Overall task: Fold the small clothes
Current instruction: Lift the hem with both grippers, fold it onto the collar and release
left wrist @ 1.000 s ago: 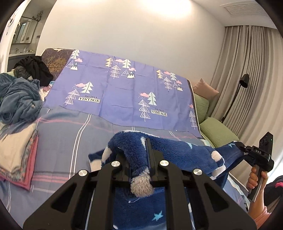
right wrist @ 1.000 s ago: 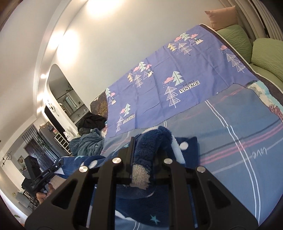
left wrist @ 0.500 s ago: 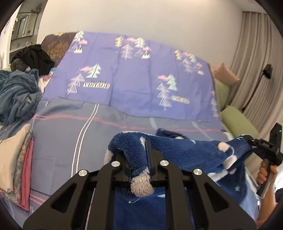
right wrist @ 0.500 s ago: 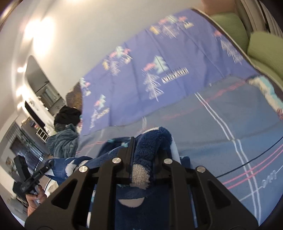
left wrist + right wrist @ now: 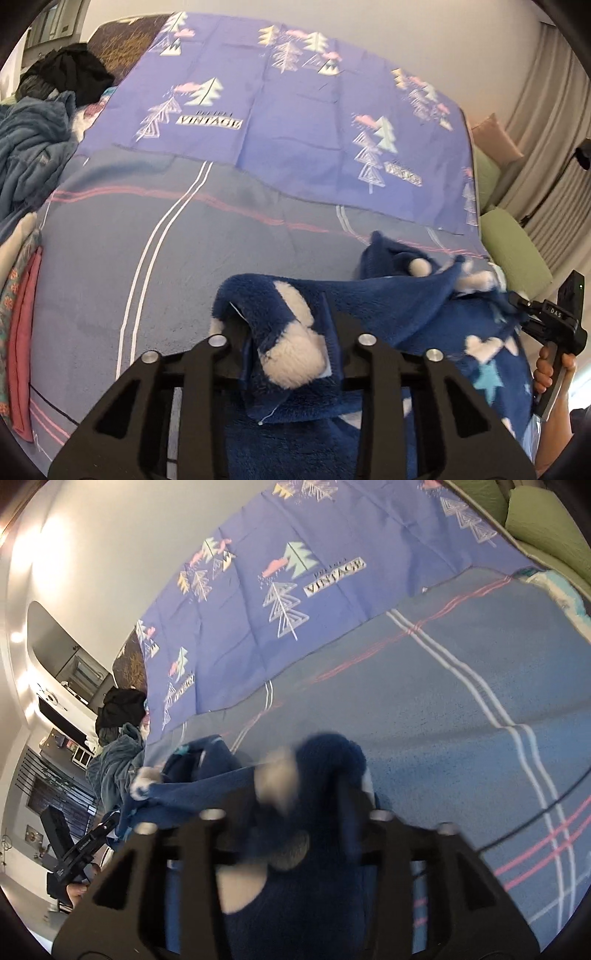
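A dark blue fleece garment [image 5: 388, 306] with white spots and pale blue stars hangs stretched between both grippers, low over the grey-blue plaid bedcover [image 5: 240, 266]. In the left wrist view my left gripper [image 5: 280, 325] has its jaws opening, with a bunched fleece corner lying loose between the fingers. In the right wrist view, which is blurred, my right gripper [image 5: 291, 801] also has its jaws opening, and the other bunched corner of the garment [image 5: 325, 760] sits between them. Each gripper shows in the other's view: the right gripper [image 5: 546, 317] in a hand, the left gripper [image 5: 85, 849] at the lower left.
A purple sheet [image 5: 295, 129] with a tree print covers the far half of the bed. Folded clothes [image 5: 18, 314] are stacked at the left edge, with a blue heap [image 5: 29, 155] and a black garment [image 5: 74, 74] behind. Green cushions [image 5: 513, 251] and curtains stand on the right.
Both grippers have sunk toward the bedcover and moved forward with the garment. Their jaws, shut tight on the fleece corners before, now stand apart and the fleece bunches have loosened.
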The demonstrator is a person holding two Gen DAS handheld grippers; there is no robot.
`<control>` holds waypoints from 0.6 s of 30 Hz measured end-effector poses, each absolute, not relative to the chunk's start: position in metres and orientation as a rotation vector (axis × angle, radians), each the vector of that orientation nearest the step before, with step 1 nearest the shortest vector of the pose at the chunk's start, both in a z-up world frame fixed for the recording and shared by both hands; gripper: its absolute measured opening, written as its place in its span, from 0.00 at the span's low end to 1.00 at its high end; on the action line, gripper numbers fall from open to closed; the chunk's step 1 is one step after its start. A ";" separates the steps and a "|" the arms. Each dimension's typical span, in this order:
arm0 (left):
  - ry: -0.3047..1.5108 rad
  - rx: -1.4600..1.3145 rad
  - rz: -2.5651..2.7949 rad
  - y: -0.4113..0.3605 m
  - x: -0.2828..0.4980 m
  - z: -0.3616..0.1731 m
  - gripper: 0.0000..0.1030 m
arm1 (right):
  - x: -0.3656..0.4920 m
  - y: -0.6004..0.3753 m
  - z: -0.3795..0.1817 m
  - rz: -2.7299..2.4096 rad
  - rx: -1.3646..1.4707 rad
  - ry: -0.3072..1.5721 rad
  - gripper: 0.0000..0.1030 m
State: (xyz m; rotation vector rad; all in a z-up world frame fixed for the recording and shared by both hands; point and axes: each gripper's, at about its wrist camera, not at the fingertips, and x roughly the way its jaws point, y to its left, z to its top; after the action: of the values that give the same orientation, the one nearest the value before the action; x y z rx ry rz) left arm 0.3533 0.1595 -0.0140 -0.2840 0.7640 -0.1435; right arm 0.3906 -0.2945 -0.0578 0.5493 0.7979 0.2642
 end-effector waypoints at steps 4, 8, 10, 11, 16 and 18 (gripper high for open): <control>0.713 -0.290 -0.172 0.153 0.329 0.005 0.54 | 0.369 -0.293 -0.033 0.317 0.504 0.777 0.52; 0.691 -0.333 -0.247 0.156 0.303 0.016 0.54 | 0.344 -0.278 -0.020 0.401 0.399 0.784 0.52; 0.689 -0.312 -0.320 0.150 0.289 0.018 0.54 | 0.337 -0.261 -0.022 0.422 0.280 0.828 0.52; 0.702 -0.288 -0.351 0.145 0.285 0.018 0.54 | 0.336 -0.254 -0.024 0.423 0.236 0.846 0.52; 0.863 -0.036 -0.413 0.089 0.302 -0.010 0.53 | 0.353 -0.201 -0.047 0.435 0.036 0.954 0.33; 0.905 0.037 -0.364 0.070 0.328 -0.019 0.53 | 0.375 -0.189 -0.052 0.406 0.041 0.977 0.30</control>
State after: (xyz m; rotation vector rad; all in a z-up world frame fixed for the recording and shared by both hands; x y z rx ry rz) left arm 0.3282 0.0697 -0.0195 0.0369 0.9052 -0.3645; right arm 0.3752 -0.1889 -0.0520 0.0405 0.9775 0.4061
